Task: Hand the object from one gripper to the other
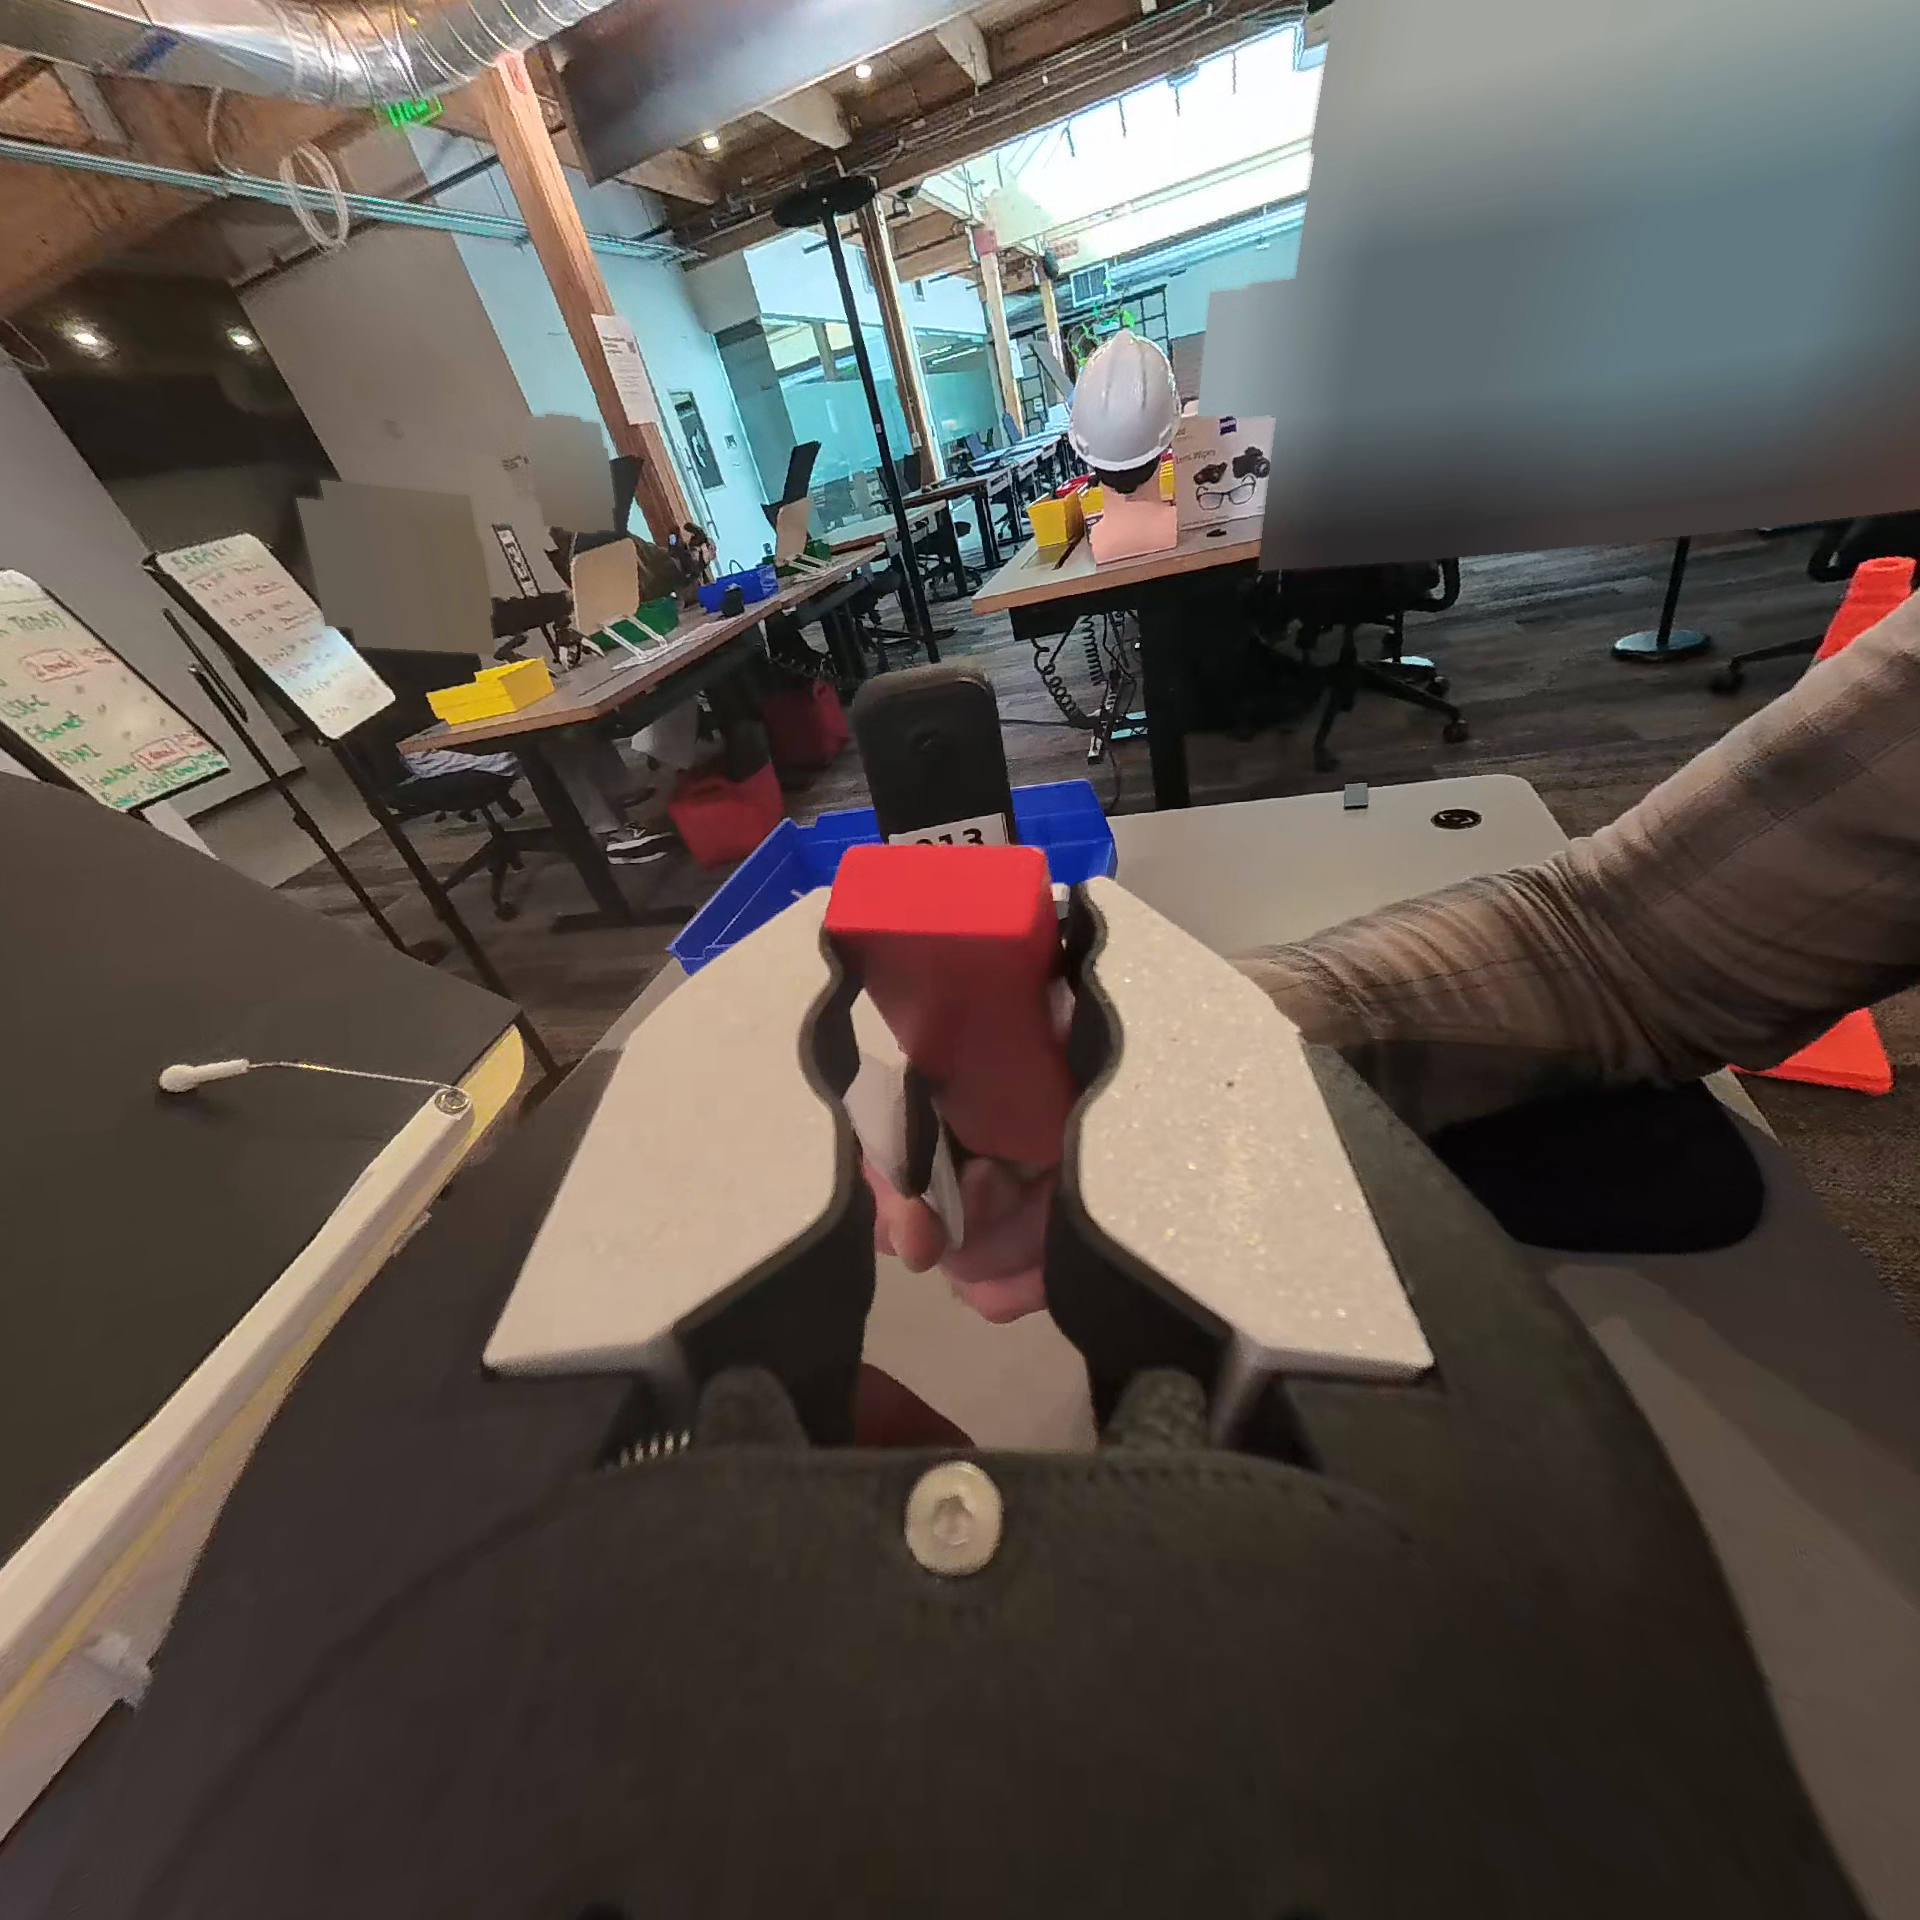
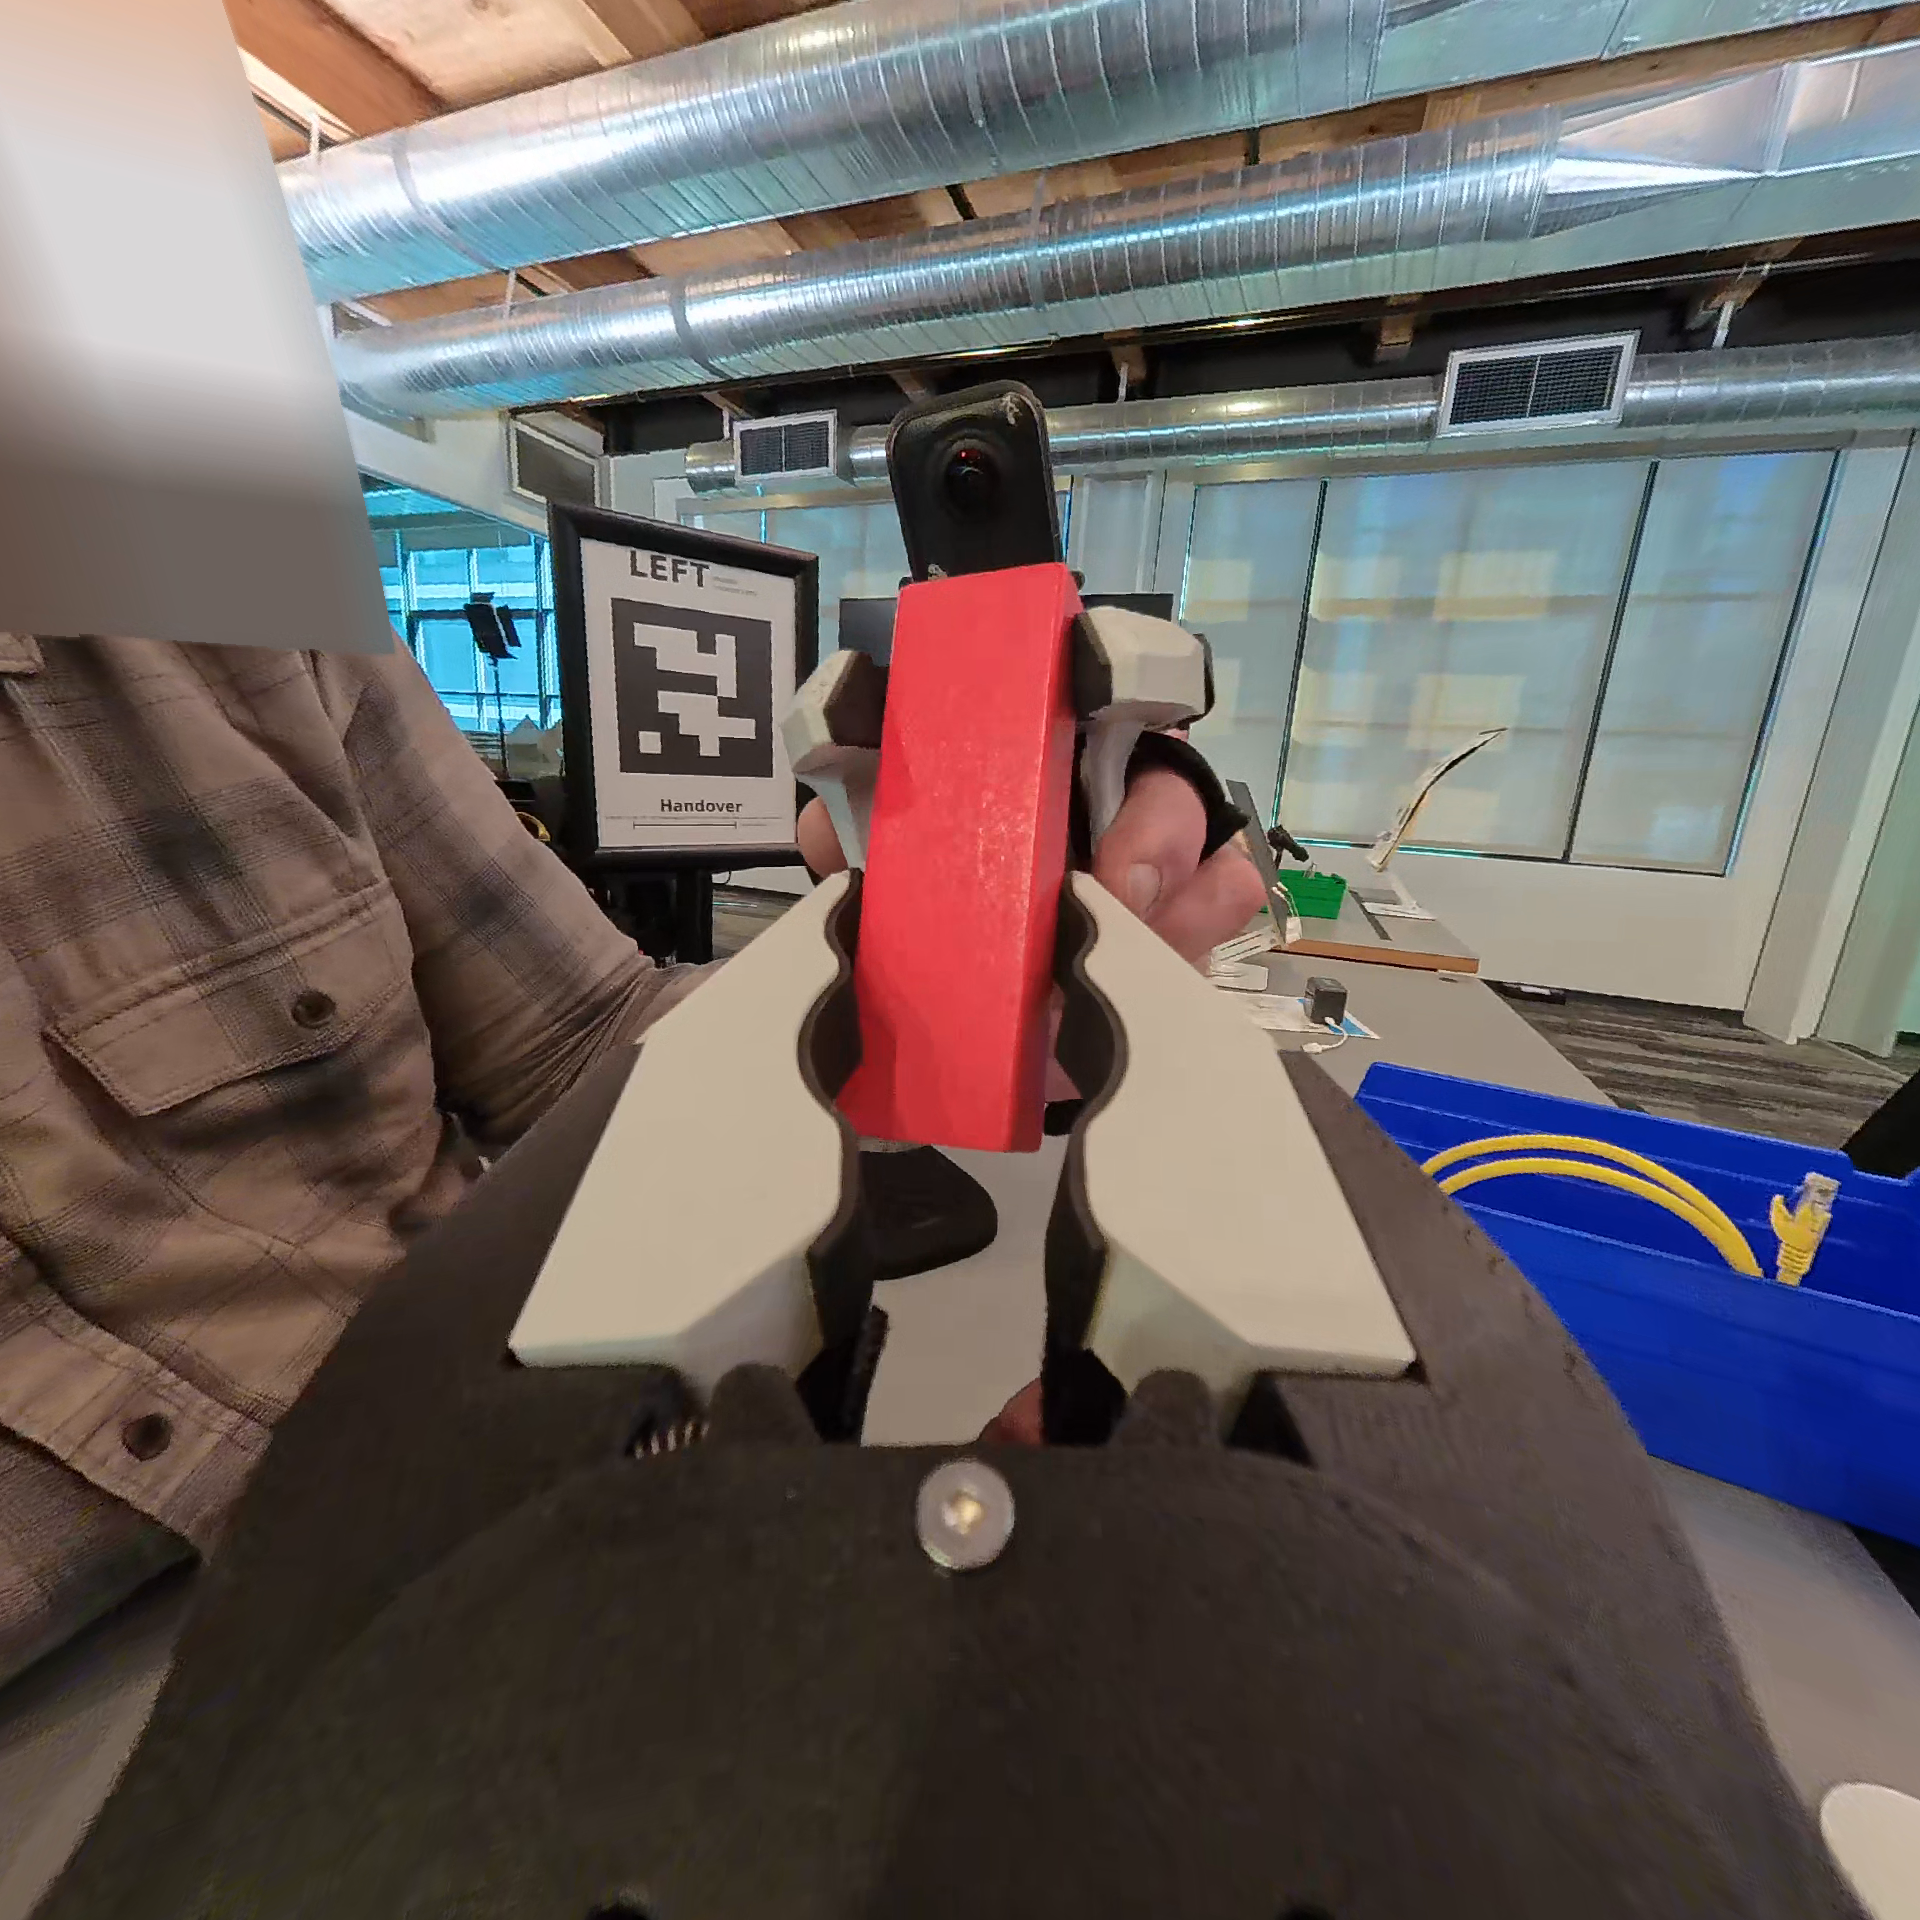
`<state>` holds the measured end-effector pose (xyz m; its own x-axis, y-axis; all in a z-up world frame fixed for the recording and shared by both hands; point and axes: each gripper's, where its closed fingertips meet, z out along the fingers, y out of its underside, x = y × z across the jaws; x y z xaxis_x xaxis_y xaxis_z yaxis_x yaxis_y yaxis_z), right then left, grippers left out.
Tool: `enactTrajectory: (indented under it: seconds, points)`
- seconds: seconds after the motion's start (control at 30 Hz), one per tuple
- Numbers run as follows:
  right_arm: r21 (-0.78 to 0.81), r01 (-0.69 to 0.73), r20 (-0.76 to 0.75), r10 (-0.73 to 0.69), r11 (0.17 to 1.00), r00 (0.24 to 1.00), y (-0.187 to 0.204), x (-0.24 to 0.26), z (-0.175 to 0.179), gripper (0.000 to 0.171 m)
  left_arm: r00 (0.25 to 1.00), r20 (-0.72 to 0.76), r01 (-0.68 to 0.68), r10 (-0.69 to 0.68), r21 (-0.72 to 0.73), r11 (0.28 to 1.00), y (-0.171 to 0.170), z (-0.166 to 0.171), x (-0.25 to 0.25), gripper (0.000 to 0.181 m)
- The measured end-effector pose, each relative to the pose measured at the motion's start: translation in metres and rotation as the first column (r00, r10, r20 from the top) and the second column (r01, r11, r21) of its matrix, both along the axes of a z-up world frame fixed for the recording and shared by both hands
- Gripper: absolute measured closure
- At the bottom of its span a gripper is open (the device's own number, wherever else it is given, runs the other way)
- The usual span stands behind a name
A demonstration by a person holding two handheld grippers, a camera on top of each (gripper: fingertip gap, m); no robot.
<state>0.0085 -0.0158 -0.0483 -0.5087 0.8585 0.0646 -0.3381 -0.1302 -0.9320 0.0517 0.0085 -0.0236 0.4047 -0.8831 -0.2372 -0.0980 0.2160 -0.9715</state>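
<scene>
A red rectangular block [image 1: 951, 997] [image 2: 961, 852] is held upright in the air between both grippers. My left gripper [image 1: 951, 935] is shut on it, with both fingers pressed against its sides near the top. In the right wrist view the left gripper [image 2: 977, 686] clamps the block's far upper part. My right gripper [image 2: 961, 914] is shut on the block's lower half. In the left wrist view the right gripper is mostly hidden behind the block. Only its black camera [image 1: 930, 748] and the person's hand [image 1: 977, 1247] show.
A blue bin [image 1: 748, 894] [image 2: 1662, 1299] holding a yellow cable [image 2: 1621, 1174] stands on the grey table [image 1: 1299, 852]. The person's plaid sleeve [image 1: 1662, 883] reaches in from the right. A framed marker sign [image 2: 691, 686] stands behind. An orange cone [image 1: 1839, 1060] lies at the right. The left gripper's tips are roughly 5 cm from the right gripper's.
</scene>
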Motion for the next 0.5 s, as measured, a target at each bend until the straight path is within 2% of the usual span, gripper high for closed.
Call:
enactTrajectory:
  seconds: [0.23,0.5]
  points:
    - [0.046,0.148,-0.044,-0.146,0.988,0.988,0.0099,-0.0044,0.0079,0.139,0.997,0.074,-0.036,0.037,-0.012,0.999,0.0063,0.0090,-0.0033,0.144]
    - [0.087,0.200,-0.060,-0.195,0.976,0.979,0.0105,-0.0065,0.0091,0.139,0.997,0.052,-0.051,0.051,-0.013,0.999,0.0058,0.0104,-0.0037,0.145]
